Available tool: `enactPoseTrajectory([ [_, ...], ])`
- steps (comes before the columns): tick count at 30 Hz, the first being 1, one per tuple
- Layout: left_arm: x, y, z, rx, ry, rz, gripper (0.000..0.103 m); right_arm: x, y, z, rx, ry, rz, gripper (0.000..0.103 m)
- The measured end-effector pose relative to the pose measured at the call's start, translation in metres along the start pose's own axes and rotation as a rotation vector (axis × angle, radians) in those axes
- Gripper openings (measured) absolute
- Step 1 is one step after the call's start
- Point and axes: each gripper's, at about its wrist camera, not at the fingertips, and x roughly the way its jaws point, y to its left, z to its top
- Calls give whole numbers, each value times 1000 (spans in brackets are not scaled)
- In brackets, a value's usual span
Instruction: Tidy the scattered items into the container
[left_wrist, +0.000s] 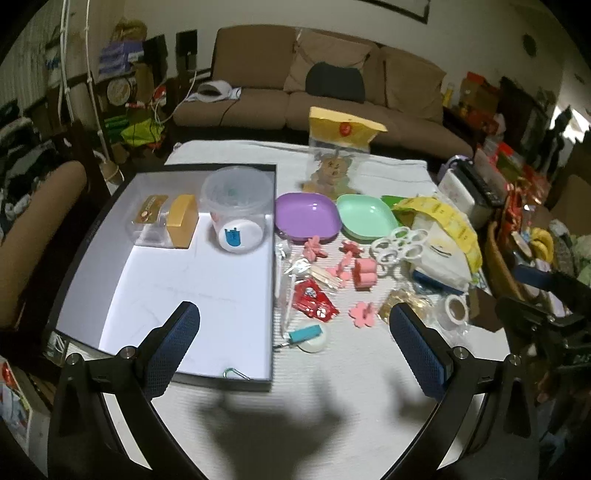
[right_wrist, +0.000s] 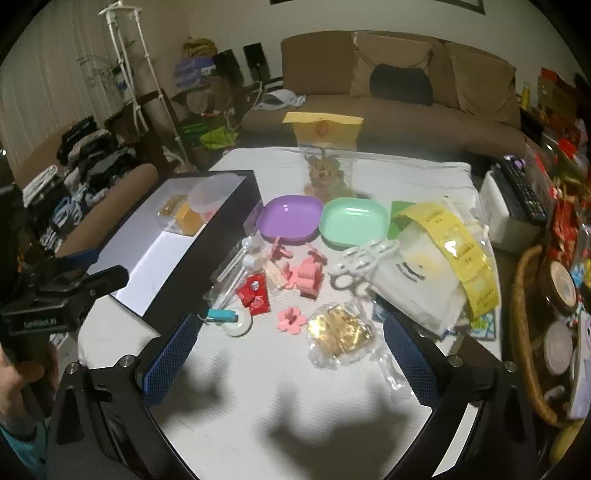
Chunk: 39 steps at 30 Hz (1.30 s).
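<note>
A black box with a white floor (left_wrist: 177, 295) stands on the left of the table; it also shows in the right wrist view (right_wrist: 221, 236). Inside lie a clear tub (left_wrist: 236, 210), a yellow block (left_wrist: 181, 218) and a clear case (left_wrist: 147, 218). Scattered to its right are a purple plate (left_wrist: 306, 214), a green plate (left_wrist: 365, 218), pink clips (left_wrist: 364, 314), red packets (left_wrist: 314, 299), a white disc with a teal tag (left_wrist: 310, 338) and a gold packet (right_wrist: 340, 328). My left gripper (left_wrist: 295, 332) is open and empty above the box's near right corner. My right gripper (right_wrist: 291, 343) is open and empty above the pink clip (right_wrist: 291, 319).
White bags with a yellow strip (right_wrist: 447, 258), white scissors-like rings (left_wrist: 400, 249), a tape roll (left_wrist: 456, 308) and a bear packet (left_wrist: 332, 162) lie on the white cloth. A white box with a remote (right_wrist: 517, 199) and a wicker basket (right_wrist: 524, 332) stand right. A sofa (left_wrist: 314, 92) is behind.
</note>
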Motion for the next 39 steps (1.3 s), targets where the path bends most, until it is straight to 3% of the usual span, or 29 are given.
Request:
enactPoseTrajectory([
  [8, -5, -47, -18, 41, 6, -8, 103, -24, -40, -38, 85, -16, -70, 103],
  [11, 8, -59, -32, 35, 10, -57, 103, -29, -68, -56, 137, -19, -86, 103],
  [14, 30, -74, -51, 38, 23, -120, 103, -27, -96, -74, 166, -1, -29, 103],
  [17, 53, -86, -65, 37, 70, -137, 103, -18, -116, -83, 166, 41, -80, 103],
  [22, 80, -108, -79, 83, 79, -145, 103, -2, -141, -94, 200, 52, -72, 103],
  [25, 97, -126, -80, 140, 83, -154, 103, 2, -151, -103, 225, 23, -51, 103],
  [28, 117, -139, -77, 171, 97, -176, 103, 7, -157, -105, 234, 48, -40, 103],
  [39, 161, -157, -45, 115, 96, -238, 103, 9, -181, -107, 299, 86, 4, 103],
])
